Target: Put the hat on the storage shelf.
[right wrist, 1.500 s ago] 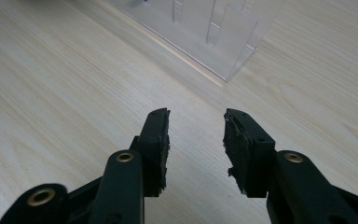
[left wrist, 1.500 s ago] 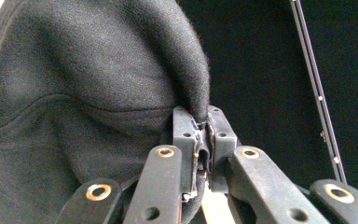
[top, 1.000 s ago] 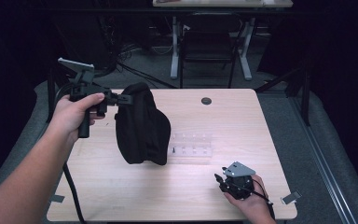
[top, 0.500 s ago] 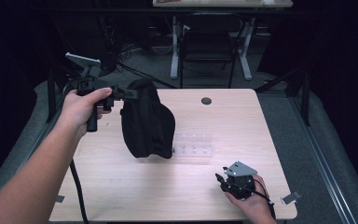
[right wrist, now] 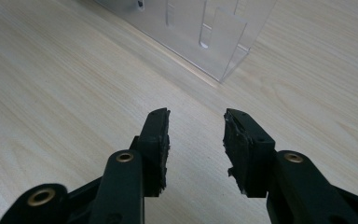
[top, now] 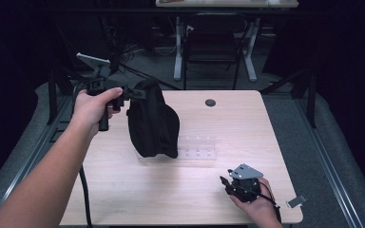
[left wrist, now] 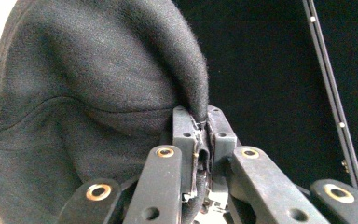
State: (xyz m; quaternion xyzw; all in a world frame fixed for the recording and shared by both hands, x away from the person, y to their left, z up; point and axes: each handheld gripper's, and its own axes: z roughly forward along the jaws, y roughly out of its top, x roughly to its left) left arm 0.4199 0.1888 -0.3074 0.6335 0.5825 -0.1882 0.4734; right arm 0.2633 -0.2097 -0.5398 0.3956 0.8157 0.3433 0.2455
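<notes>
A black fabric bag (top: 152,121) hangs above the left part of the wooden table (top: 123,190), its lower end near the tabletop. My left gripper (top: 138,94) is shut on the bag's top edge; in the left gripper view the dark cloth (left wrist: 98,93) is pinched between the closed jaws of that gripper (left wrist: 201,135). A clear plastic organiser box (top: 197,146) lies on the table just right of the bag. My right gripper (top: 225,183) rests low near the front right of the table, open with nothing between its fingers (right wrist: 156,140), facing the clear box (right wrist: 200,28).
A small dark round disc (top: 210,102) lies near the table's far edge. A small grey clip-like object (top: 297,201) sits at the front right corner. Beyond the table stand a chair (top: 211,42) and desk legs on dark floor.
My left gripper has lifted the black bag a little higher and shifted it slightly right. The right gripper has stayed where it was.
</notes>
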